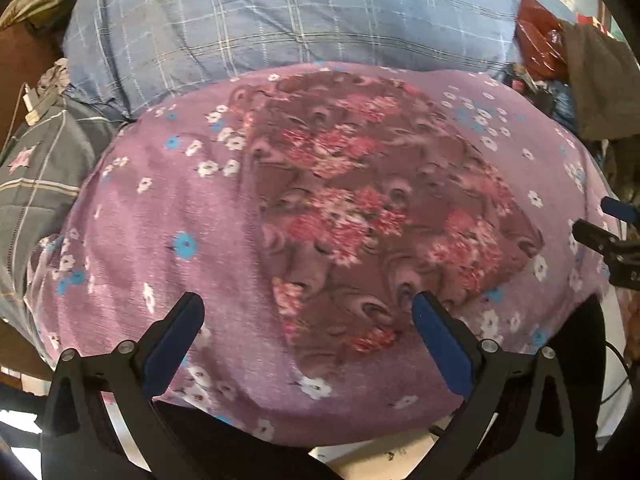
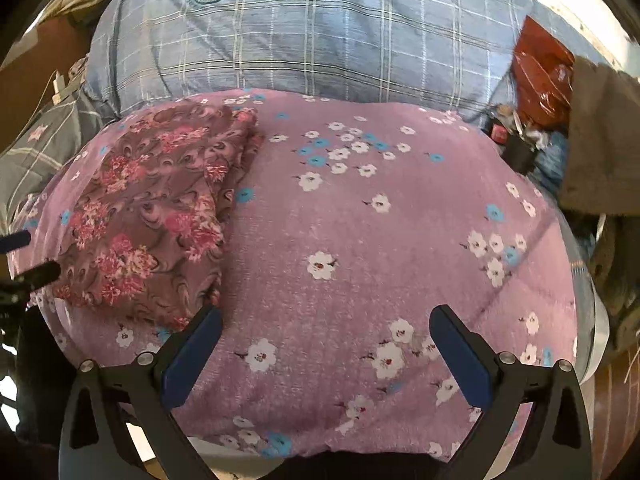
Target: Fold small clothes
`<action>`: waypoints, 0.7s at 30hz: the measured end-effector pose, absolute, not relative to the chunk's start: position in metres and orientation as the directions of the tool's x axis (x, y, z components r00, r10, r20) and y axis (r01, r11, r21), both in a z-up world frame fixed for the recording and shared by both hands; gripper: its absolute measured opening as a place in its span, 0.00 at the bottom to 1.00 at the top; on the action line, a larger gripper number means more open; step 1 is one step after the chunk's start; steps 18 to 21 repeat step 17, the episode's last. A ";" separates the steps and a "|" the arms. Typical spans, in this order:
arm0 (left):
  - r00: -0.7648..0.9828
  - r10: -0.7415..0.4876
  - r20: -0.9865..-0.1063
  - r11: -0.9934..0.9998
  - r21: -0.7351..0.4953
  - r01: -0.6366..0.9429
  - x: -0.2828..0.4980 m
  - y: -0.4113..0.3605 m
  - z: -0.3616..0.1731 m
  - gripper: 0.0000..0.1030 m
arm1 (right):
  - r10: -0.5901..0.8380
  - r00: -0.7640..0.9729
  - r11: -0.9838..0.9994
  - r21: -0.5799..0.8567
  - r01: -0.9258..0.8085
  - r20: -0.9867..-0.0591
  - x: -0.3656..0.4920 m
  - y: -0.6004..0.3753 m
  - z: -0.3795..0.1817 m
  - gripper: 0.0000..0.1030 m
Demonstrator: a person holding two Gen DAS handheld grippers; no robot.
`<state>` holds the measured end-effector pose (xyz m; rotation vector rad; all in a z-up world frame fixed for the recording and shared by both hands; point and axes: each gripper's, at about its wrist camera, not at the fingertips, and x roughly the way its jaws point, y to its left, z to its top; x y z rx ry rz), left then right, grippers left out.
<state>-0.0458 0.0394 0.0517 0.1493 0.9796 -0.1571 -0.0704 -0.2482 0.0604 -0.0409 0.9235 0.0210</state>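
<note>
On the purple flowered cloth (image 2: 360, 240) that covers the raised work surface, we see a small garment (image 2: 160, 208) in mauve with pink rose clusters lying folded into a compact, slightly rumpled bundle. In the right wrist view it sits on the left part of the cloth, with its folded edges turned toward the middle; in the left wrist view the same garment (image 1: 380, 208) fills the centre and right of the cloth.

The left hand-held gripper (image 1: 308, 324) hovers at the near edge of the garment with its blue-padded fingers spread wide and nothing between them (the right-hand pad sits over the garment's near corner, though we cannot tell whether it touches). The right hand-held gripper (image 2: 326, 336) is likewise spread apart and empty, over bare purple cloth just to the right of the garment; its left pad is close beside the bundle's near edge.

Beyond the cloth lies a blue checked pillow (image 2: 320, 40) with round printed badges. To the far right we see a reddish plastic packet (image 2: 540, 68) and a brown-grey fabric (image 2: 600, 132) next to it.
</note>
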 end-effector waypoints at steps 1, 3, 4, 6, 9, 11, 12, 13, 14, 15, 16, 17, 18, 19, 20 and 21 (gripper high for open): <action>0.544 -0.072 -0.836 0.978 0.047 0.202 -0.047 0.038 0.052 1.00 | 0.001 0.602 0.999 -0.020 -0.028 -0.799 -0.071 -0.250 0.060 1.00; 0.543 -0.091 -0.835 0.977 0.030 0.210 -0.050 0.034 0.054 1.00 | 0.006 0.600 1.000 -0.007 -0.019 -0.800 -0.071 -0.253 0.061 1.00; 0.552 -0.098 -0.828 0.975 0.030 0.219 -0.051 0.032 0.057 1.00 | 0.009 0.600 1.000 0.000 -0.014 -0.800 -0.071 -0.254 0.061 1.00; 0.562 -0.096 -0.822 0.972 0.046 0.232 -0.054 0.027 0.060 1.00 | 0.013 0.601 1.000 0.009 -0.009 -0.799 -0.071 -0.255 0.062 1.00; 0.559 -0.109 -0.822 0.967 0.043 0.253 -0.056 0.021 0.063 1.00 | 0.007 0.607 1.000 0.005 -0.006 -0.795 -0.073 -0.256 0.065 1.00; 0.557 -0.109 -0.823 0.966 0.045 0.255 -0.057 0.019 0.064 1.00 | 0.001 0.609 1.000 -0.003 -0.006 -0.793 -0.073 -0.257 0.066 1.00; 0.555 -0.107 -0.825 0.966 0.046 0.254 -0.056 0.019 0.063 1.00 | -0.001 0.610 1.000 -0.006 -0.006 -0.793 -0.073 -0.258 0.067 1.00; 0.553 -0.105 -0.826 0.966 0.047 0.253 -0.056 0.018 0.063 1.00 | -0.002 0.610 1.000 -0.007 -0.005 -0.792 -0.073 -0.260 0.067 1.00; 0.553 -0.103 -0.827 0.966 0.049 0.252 -0.056 0.019 0.063 1.00 | -0.002 0.610 1.000 -0.006 -0.004 -0.792 -0.073 -0.261 0.067 1.00; 0.554 -0.099 -0.827 0.967 0.051 0.250 -0.056 0.018 0.062 1.00 | -0.002 0.610 1.000 -0.004 -0.002 -0.792 -0.073 -0.262 0.068 1.00; 0.554 -0.097 -0.827 0.967 0.054 0.249 -0.057 0.018 0.062 1.00 | -0.002 0.611 1.000 -0.003 0.000 -0.792 -0.073 -0.263 0.068 1.00; 0.555 -0.095 -0.827 0.967 0.056 0.249 -0.057 0.017 0.062 1.00 | -0.003 0.611 1.000 -0.002 0.002 -0.792 -0.073 -0.264 0.068 1.00; 0.555 -0.095 -0.827 0.967 0.056 0.249 -0.057 0.017 0.062 1.00 | -0.003 0.611 1.000 -0.002 0.002 -0.792 -0.073 -0.264 0.068 1.00; 0.555 -0.095 -0.827 0.967 0.056 0.249 -0.057 0.017 0.062 1.00 | -0.003 0.611 1.000 -0.002 0.002 -0.792 -0.073 -0.264 0.068 1.00; 0.555 -0.095 -0.827 0.967 0.056 0.249 -0.057 0.017 0.062 1.00 | -0.003 0.611 1.000 -0.002 0.002 -0.792 -0.073 -0.264 0.068 1.00; 0.555 -0.095 -0.827 0.967 0.056 0.249 -0.057 0.017 0.062 1.00 | -0.003 0.611 1.000 -0.002 0.002 -0.792 -0.073 -0.264 0.068 1.00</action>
